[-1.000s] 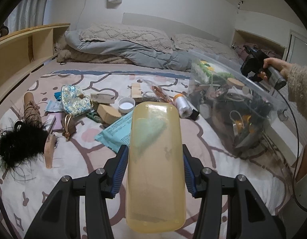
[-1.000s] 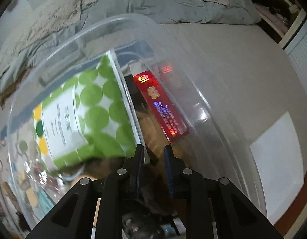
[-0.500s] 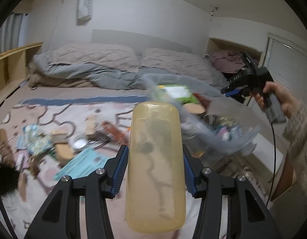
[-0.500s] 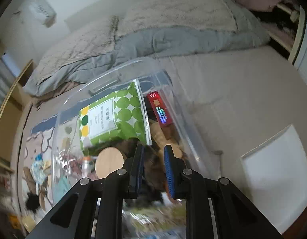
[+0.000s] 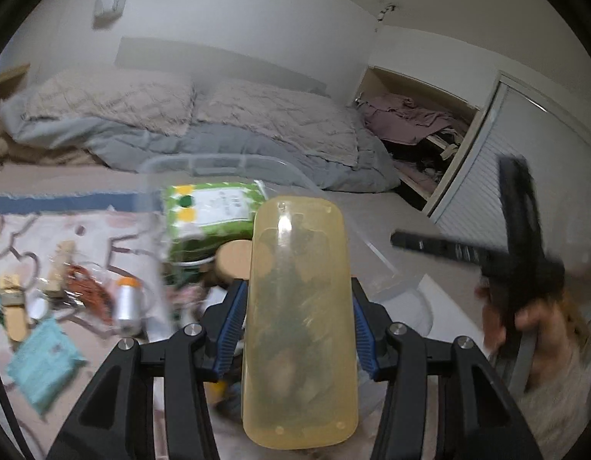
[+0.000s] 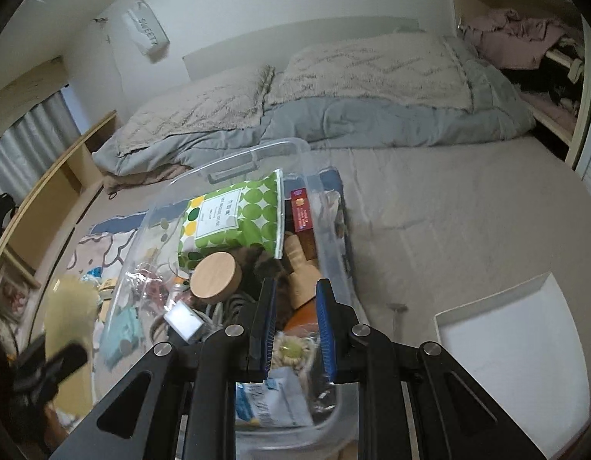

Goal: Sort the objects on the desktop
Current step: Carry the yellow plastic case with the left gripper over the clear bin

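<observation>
Your left gripper [image 5: 295, 326] clamps the yellow case [image 5: 299, 318]; right gripper [image 6: 293, 322] closed, empty. Careless release over the crowded bin [image 6: 333, 230]: case slides off.

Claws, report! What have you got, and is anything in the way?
Left claw clamped on yellow translucent case. Right claw shut, holding nothing visible. Clear bin open below, already full. Nothing blocking it.

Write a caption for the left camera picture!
Left gripper holds a yellow case over a clear bin on the bed.
</observation>
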Tool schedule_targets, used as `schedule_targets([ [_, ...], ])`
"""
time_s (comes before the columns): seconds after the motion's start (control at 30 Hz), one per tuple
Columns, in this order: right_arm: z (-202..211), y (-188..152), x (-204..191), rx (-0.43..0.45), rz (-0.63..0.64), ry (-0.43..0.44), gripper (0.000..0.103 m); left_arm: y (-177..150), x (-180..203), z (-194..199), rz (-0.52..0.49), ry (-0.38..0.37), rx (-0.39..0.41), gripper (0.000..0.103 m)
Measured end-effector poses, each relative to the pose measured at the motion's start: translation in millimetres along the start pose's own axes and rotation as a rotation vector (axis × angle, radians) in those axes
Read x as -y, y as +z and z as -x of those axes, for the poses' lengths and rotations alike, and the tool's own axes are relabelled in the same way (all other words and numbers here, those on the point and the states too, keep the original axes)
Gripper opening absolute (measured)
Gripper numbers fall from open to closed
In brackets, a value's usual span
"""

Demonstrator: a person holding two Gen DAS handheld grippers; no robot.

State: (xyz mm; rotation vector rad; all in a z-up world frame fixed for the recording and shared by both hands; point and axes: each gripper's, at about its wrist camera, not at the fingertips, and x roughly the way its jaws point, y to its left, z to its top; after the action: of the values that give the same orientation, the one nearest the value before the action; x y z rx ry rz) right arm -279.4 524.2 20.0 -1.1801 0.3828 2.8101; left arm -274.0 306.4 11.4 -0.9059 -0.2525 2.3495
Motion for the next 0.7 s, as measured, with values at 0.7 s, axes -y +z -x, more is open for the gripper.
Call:
schedule_targets([
  [0.7, -0.1, -10.2, 32.8, 0.070, 0.010, 0.059, 0.021, 47.4, 12.3, -151.5, 0.444, 0.006, -0.148, 0.051],
])
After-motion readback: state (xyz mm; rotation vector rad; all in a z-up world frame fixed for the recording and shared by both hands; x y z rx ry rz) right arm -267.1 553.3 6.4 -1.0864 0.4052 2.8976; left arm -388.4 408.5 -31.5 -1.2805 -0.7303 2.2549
